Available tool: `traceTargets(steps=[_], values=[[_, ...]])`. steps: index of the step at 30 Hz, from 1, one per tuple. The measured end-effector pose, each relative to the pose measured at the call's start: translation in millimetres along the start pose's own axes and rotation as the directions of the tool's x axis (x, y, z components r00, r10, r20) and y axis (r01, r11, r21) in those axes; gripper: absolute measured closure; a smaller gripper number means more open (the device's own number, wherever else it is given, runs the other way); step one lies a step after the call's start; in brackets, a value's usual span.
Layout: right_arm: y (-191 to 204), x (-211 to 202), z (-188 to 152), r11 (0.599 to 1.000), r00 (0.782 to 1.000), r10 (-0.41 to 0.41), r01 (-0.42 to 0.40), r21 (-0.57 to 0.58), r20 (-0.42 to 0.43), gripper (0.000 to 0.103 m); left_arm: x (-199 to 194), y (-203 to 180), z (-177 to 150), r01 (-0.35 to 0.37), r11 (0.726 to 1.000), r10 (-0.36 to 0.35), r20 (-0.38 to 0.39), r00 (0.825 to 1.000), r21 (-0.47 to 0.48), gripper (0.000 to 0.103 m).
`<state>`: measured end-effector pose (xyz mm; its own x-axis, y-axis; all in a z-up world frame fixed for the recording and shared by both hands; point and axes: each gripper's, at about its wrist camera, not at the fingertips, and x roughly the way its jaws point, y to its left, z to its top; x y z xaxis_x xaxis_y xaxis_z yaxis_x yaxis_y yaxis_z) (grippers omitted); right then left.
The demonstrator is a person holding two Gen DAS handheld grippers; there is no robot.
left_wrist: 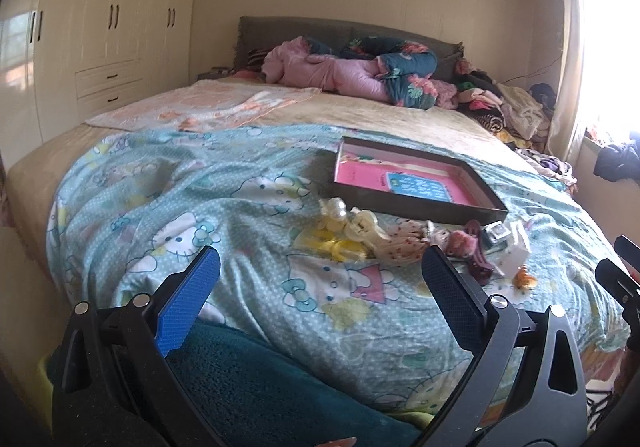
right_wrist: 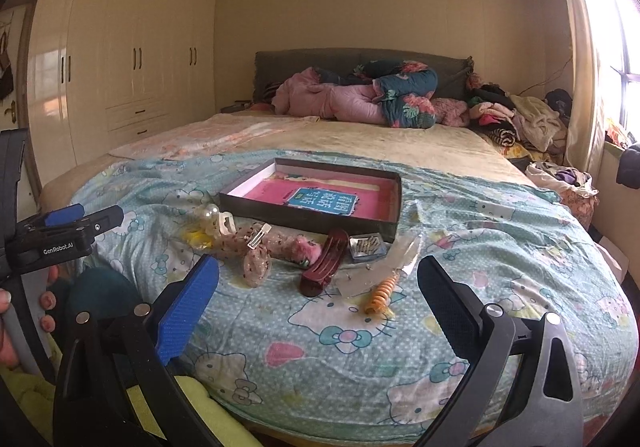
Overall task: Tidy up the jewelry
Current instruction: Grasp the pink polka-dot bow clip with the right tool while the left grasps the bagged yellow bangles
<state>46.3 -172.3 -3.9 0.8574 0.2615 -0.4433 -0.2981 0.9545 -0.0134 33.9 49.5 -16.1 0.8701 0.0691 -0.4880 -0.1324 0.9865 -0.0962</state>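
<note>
Both claws hover over the near edge of the bed, above the blue cartoon-cat sheet (right_wrist: 460, 215). My left gripper (left_wrist: 320, 267) is spread wide, nothing between its fingers; my right gripper (right_wrist: 318, 279) is likewise spread wide and empty. In the right wrist view the left tool shows at the left edge, a hand (right_wrist: 24, 311) wrapped round its grip. The jewelry pieces lie scattered on the sheet, just near of a shallow dark tray (right_wrist: 394, 207) with a pink lining. From left to right: a pearly hair claw (right_wrist: 214, 221) on a yellow packet, a dotted fabric hair tie (right_wrist: 256, 263), a pink fluffy piece (right_wrist: 304, 249), a dark red hair clip (right_wrist: 326, 261), a small open box of pins (right_wrist: 368, 247), a clear plastic bag, an orange spiral clip (right_wrist: 380, 295) nearest me. The tray holds none of them. Crumpled bedding lies far back by the headboard.
</note>
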Motion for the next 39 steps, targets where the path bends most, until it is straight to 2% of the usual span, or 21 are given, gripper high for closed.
traceTargets(steps=[3,8,12,17,21,23,27,30,31,33,34,37,39], values=[[0,14,2,1.000,0.999,0.025,-0.025,0.004,-0.023,0.006,7,6,2,-0.008,1.000,0.008,-0.019,1.000,-0.006,0.011],[6,53,8,0.996,0.991,0.092,-0.091,0.013,-0.097,0.006,32,12,10,0.024,0.999,-0.026,-0.085,0.996,-0.029,0.011],[18,79,10,0.991,0.983,0.123,-0.129,-0.038,-0.134,0.006,53,14,14,0.053,0.998,-0.055,-0.125,0.991,-0.021,0.011],[32,114,15,0.976,0.964,0.187,-0.204,-0.075,-0.189,0.007,85,10,17,0.060,0.997,-0.051,-0.204,0.978,0.038,0.011],[40,137,15,0.966,0.948,0.222,-0.247,-0.083,-0.227,0.010,111,14,23,0.085,0.996,-0.074,-0.260,0.963,0.033,0.011],[42,150,13,0.961,0.937,0.238,-0.265,-0.078,-0.254,0.018,124,15,24,0.094,0.994,-0.077,-0.288,0.955,0.048,0.011],[42,173,8,0.955,0.919,0.254,-0.287,-0.072,-0.301,0.026,146,18,23,0.143,0.989,-0.120,-0.358,0.926,0.040,0.014],[41,194,5,0.949,0.896,0.279,-0.311,-0.041,-0.345,0.033,158,17,19,0.173,0.984,-0.140,-0.398,0.906,0.048,0.017],[40,201,3,0.946,0.886,0.290,-0.322,-0.031,-0.361,0.040,163,17,17,0.193,0.980,-0.161,-0.419,0.894,0.036,0.018],[39,211,1,0.948,0.883,0.289,-0.319,-0.020,-0.370,0.057,173,15,15,0.213,0.976,-0.174,-0.450,0.876,0.036,0.021],[36,213,1,0.944,0.879,0.305,-0.331,-0.009,-0.367,0.072,178,13,14,0.228,0.973,-0.184,-0.469,0.864,0.038,0.022],[28,206,4,0.940,0.891,0.317,-0.341,-0.020,-0.325,0.087,190,3,10,0.246,0.967,-0.178,-0.513,0.839,0.066,0.026],[20,200,8,0.939,0.897,0.324,-0.343,-0.012,-0.301,0.089,196,-4,9,0.248,0.964,-0.162,-0.528,0.834,0.096,0.030]])
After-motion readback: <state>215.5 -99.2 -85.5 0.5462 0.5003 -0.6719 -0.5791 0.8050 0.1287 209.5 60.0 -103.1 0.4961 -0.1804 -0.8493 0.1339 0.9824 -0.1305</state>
